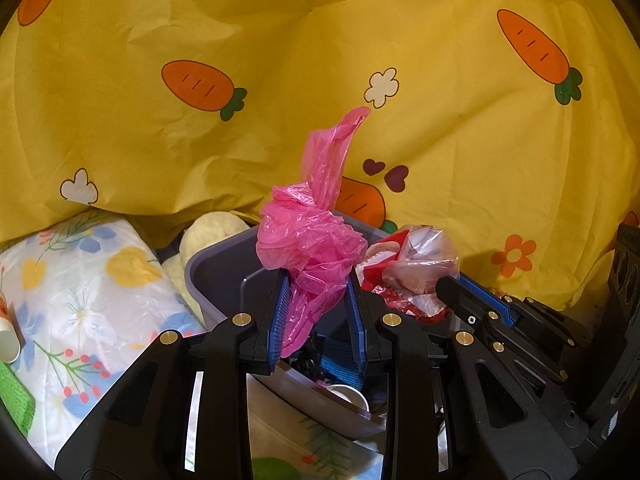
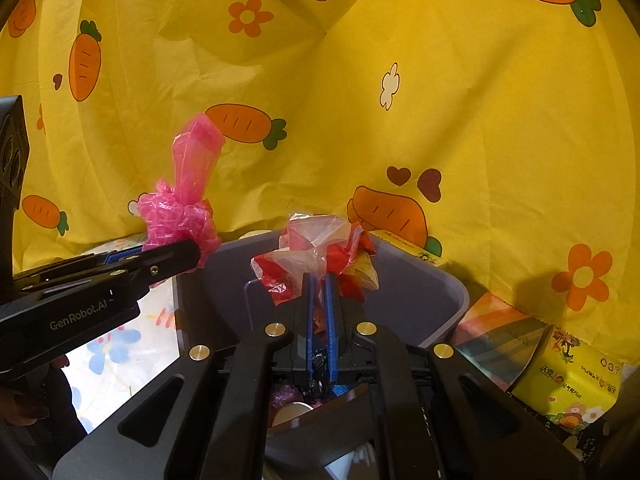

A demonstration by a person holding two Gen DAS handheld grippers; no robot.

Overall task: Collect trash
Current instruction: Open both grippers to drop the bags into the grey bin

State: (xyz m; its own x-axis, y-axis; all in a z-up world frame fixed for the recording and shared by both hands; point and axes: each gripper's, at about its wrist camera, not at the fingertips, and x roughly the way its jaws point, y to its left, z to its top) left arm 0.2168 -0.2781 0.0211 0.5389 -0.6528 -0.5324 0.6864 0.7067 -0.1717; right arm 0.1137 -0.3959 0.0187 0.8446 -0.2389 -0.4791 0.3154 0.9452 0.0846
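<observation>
My left gripper (image 1: 318,280) is shut on a crumpled pink plastic bag (image 1: 316,240) and holds it over the grey bin (image 1: 208,272). The pink bag also shows in the right wrist view (image 2: 184,216), at the tip of the left gripper (image 2: 188,258). My right gripper (image 2: 319,280) is shut on a red-and-clear plastic wrapper (image 2: 320,256) above the same bin (image 2: 436,292). The wrapper also shows in the left wrist view (image 1: 412,272), held by the right gripper (image 1: 448,286). Trash lies in the bin's bottom, partly hidden.
A yellow carrot-print cloth (image 1: 280,80) hangs behind. A floral plastic-wrapped pack (image 1: 80,292), a paper cup (image 1: 8,340) and a green item (image 1: 14,396) lie at left. Tissue packs (image 2: 568,380) and a colourful box (image 2: 500,340) sit right of the bin.
</observation>
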